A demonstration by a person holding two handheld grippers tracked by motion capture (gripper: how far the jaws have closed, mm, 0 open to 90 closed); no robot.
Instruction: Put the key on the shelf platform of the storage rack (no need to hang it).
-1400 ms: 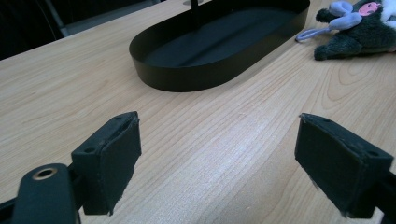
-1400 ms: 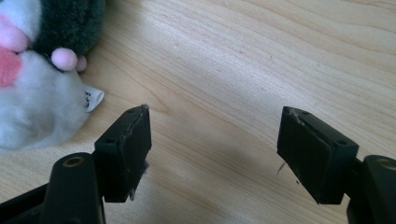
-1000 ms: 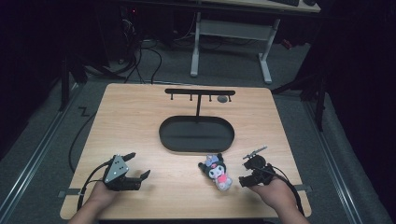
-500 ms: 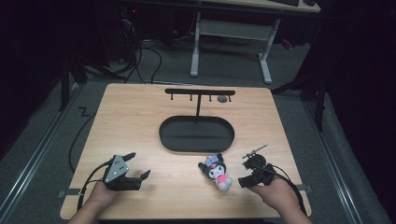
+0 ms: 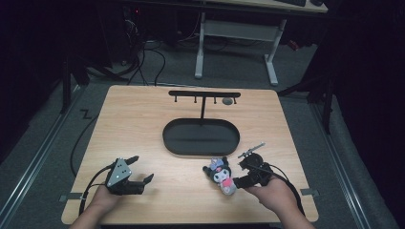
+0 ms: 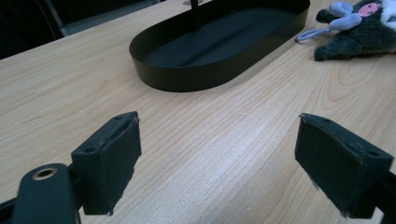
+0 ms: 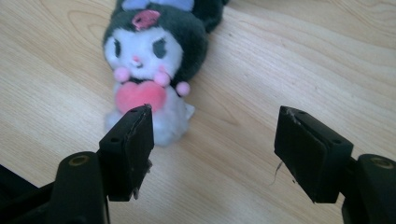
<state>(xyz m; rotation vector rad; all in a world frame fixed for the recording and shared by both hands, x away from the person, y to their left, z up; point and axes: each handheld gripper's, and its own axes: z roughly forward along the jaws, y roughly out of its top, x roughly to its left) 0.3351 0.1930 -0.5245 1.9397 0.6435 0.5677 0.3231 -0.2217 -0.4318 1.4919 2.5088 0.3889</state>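
The plush toy (image 5: pixel 221 174) lies flat on the tabletop (image 5: pixel 143 124), just in front of the black tray (image 5: pixel 200 137). My right tongs (image 5: pixel 240 175) are right next to it, jaws wide apart, holding nothing. The toy sits a bit to their left side. My left tongs (image 5: pixel 142 168) are far off and wide apart too.
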